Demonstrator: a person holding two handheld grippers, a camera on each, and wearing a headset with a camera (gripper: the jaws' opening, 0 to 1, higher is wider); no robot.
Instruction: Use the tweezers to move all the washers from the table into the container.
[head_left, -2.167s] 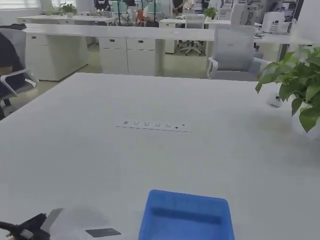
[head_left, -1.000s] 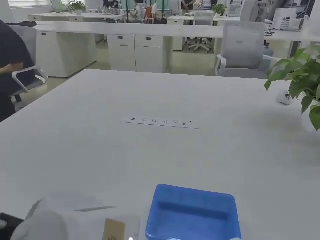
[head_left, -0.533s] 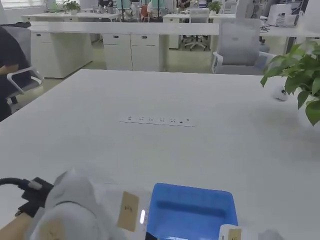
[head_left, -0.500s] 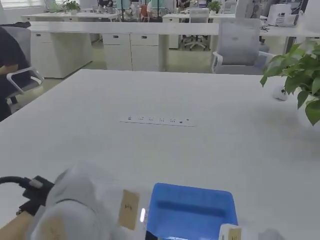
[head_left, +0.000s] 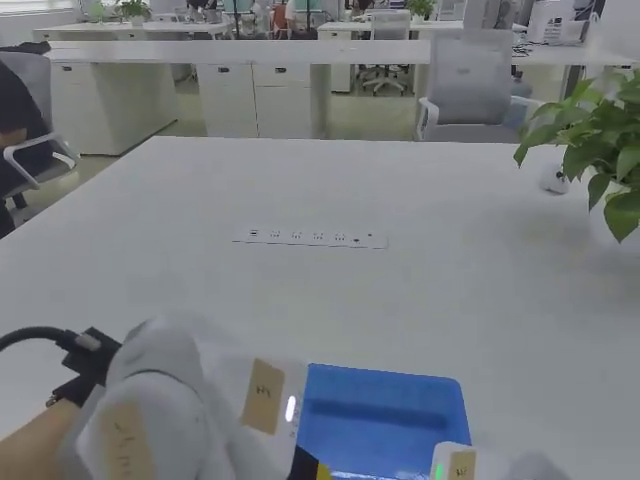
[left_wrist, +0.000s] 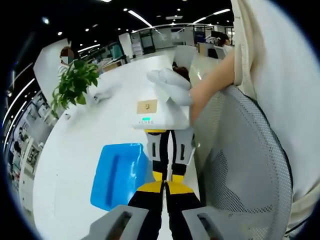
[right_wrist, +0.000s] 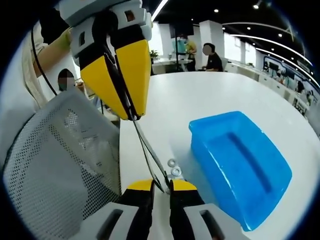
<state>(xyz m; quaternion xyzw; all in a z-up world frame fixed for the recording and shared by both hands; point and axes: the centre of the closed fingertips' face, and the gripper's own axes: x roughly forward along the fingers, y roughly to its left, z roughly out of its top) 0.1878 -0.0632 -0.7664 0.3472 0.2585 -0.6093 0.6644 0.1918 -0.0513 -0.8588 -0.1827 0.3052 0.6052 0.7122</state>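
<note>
In the right gripper view thin metal tweezers (right_wrist: 147, 150) run between both grippers. My right gripper (right_wrist: 162, 189) is shut on their near end. My left gripper (right_wrist: 131, 116), with yellow fingers, comes in from above and is shut on the far end. Two small washers (right_wrist: 174, 167) lie on the white table just beside the blue container (right_wrist: 240, 165). In the left gripper view my left gripper (left_wrist: 165, 186) meets the right gripper (left_wrist: 168, 176) tip to tip, next to the blue container (left_wrist: 117, 172). The head view has the container (head_left: 385, 420) at the bottom edge.
A mesh chair back (right_wrist: 55, 160) stands close to the table's near edge, behind the grippers. A potted plant (head_left: 600, 150) is at the far right of the table, and a socket strip (head_left: 310, 238) is set into its middle. Desks and chairs stand beyond.
The white-wrapped body of the left gripper has risen into the head view at the bottom left, and a gripper's box has appeared at the bottom right. The container has stayed put.
</note>
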